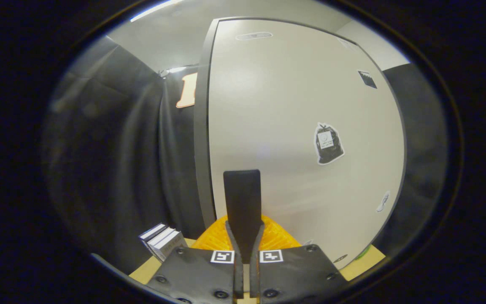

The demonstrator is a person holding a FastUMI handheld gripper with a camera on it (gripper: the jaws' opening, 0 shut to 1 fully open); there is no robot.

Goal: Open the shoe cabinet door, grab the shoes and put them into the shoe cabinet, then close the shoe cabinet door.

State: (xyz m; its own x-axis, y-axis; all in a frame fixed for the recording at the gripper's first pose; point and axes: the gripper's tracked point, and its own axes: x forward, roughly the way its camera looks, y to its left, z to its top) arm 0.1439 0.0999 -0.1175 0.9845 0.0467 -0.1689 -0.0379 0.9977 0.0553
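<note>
Cabinet door (302, 126) stands just beyond the closed gripper (243, 177) fingers.

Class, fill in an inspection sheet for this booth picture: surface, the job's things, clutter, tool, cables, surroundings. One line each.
Surface: light wooden top under the tool.
Job's things: pale cabinet door with dark edge, just ahead of the fingers; an orange ribbed thing lies before it, cannot tell what.
Clutter: small stack of boxes beside the fingers; stickers on the door.
Tool: tool fingers shut together, nothing between them.
Cables: nothing seen.
Surroundings: black cloth wall beside the cabinet.
</note>
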